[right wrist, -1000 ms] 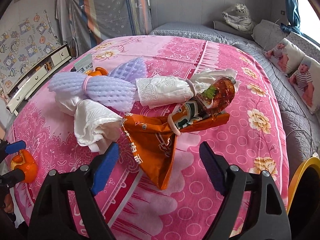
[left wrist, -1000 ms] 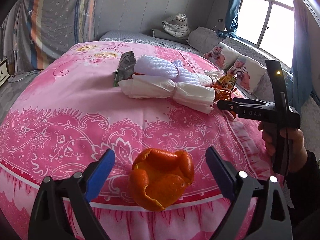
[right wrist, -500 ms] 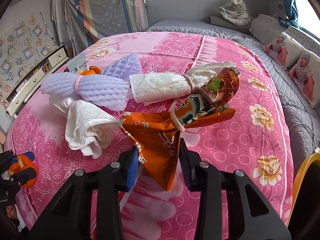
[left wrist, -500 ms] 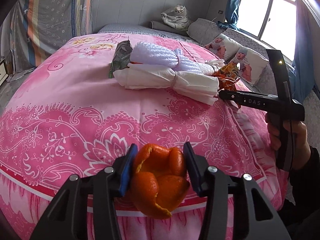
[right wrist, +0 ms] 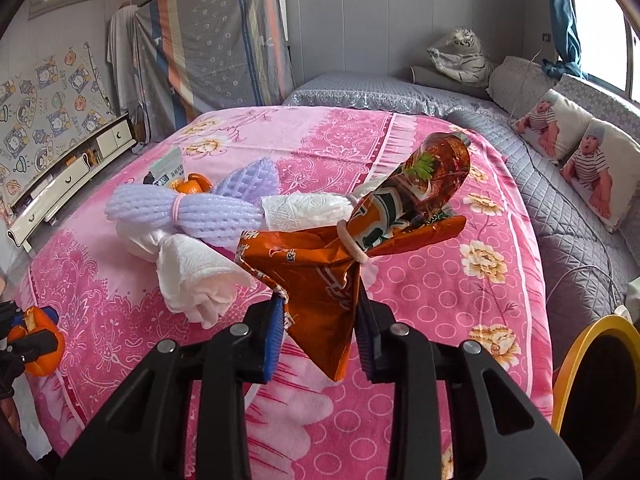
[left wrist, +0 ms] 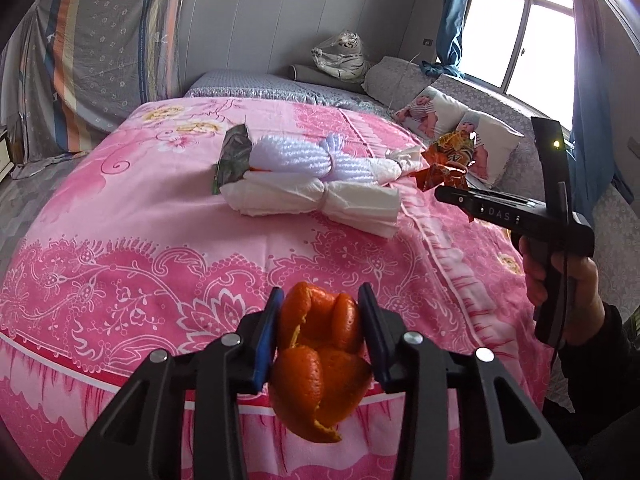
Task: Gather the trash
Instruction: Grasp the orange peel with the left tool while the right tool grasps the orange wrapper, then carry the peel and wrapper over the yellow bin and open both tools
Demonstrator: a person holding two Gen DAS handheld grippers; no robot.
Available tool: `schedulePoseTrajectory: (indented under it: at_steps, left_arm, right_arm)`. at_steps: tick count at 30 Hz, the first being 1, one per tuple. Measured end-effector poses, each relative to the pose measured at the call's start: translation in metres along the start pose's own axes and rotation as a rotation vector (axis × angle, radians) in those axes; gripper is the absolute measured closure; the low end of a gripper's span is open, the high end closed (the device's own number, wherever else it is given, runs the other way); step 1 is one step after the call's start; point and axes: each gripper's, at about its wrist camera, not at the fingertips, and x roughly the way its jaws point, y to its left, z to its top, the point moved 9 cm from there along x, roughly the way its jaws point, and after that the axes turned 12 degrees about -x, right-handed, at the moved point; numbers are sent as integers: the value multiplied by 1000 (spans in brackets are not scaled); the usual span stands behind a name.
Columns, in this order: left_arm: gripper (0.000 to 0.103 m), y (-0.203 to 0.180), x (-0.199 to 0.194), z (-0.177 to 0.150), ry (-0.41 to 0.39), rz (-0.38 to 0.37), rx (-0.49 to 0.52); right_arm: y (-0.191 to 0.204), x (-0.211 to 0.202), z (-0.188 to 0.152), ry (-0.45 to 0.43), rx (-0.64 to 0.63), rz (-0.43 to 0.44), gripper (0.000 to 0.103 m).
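Both jaws closing: left gripper (left wrist: 319, 334) clamps orange peel (left wrist: 320, 364), right gripper (right wrist: 320, 330) pinches orange wrapper (right wrist: 320, 280).

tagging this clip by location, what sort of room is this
Most likely a bedroom in a home: a wide bed under a pink floral blanket, baby-print pillows along the window side, and a plush tiger at the head.

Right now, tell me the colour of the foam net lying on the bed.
Pale purple foam net, tied with a pink band; clearest in the right wrist view.
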Motion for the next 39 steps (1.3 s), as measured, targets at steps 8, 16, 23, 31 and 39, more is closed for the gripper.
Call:
schedulePoseTrajectory:
  at_steps: [8,16,23,31,39]
  left_arm:
    - [67,-24,-26,25,-98,-20,14]
    - [67,-69,-29,47,-149,-42,75]
    - [67,-114,-15,65,-156,-64,111]
    - [67,-169,18,79,-123,-123,147]
    - [67,-229,42,78,-98,-202,215]
  right_arm:
    - [-8,-49,5,-91,14,4,74]
    - [-24,-92,2,-172,21,-18,74]
    - [-51,-115,-4,-211,57,-64,74]
    - [-96,-132,-15,-241,129,-121,74]
    - [-130,-150,-30,-261,173,-199,74]
